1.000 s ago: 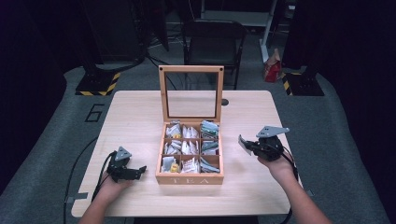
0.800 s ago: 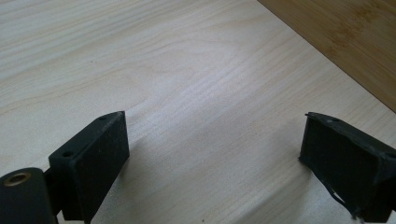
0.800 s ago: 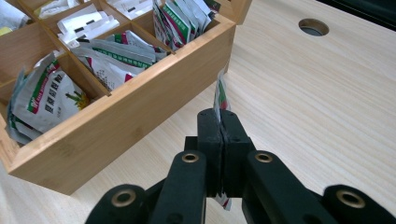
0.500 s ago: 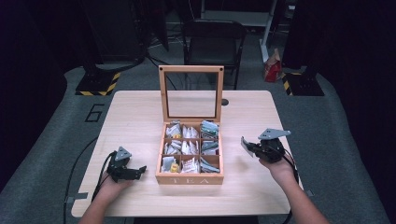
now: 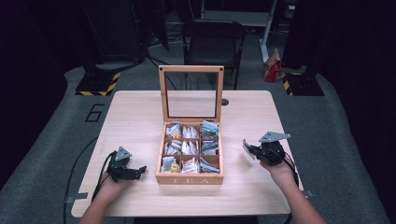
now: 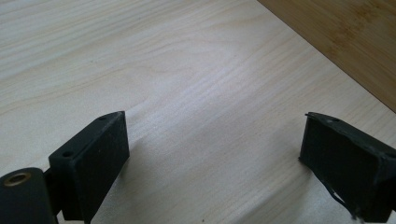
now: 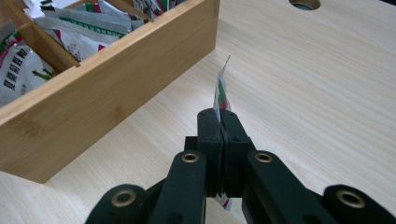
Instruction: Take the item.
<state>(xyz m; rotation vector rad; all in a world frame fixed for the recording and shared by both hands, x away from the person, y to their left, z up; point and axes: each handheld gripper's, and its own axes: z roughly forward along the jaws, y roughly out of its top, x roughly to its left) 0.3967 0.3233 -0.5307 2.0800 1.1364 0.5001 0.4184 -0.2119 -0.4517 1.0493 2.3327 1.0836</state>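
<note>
Beside the tea box (image 5: pixel 189 176), the right gripper (image 7: pixel 219 116) pinches a tea packet (image 7: pixel 221 91); left gripper (image 6: pixel 212 154) gapes.

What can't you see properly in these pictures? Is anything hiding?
- Tea packet in the right gripper: seen edge-on in the right gripper view, its lower part hidden by the jaws, so its label can't be read.
- Packets in the tea box: too small to count in the high view.
- Tea box in the left gripper view: cut off by the edge.
</note>
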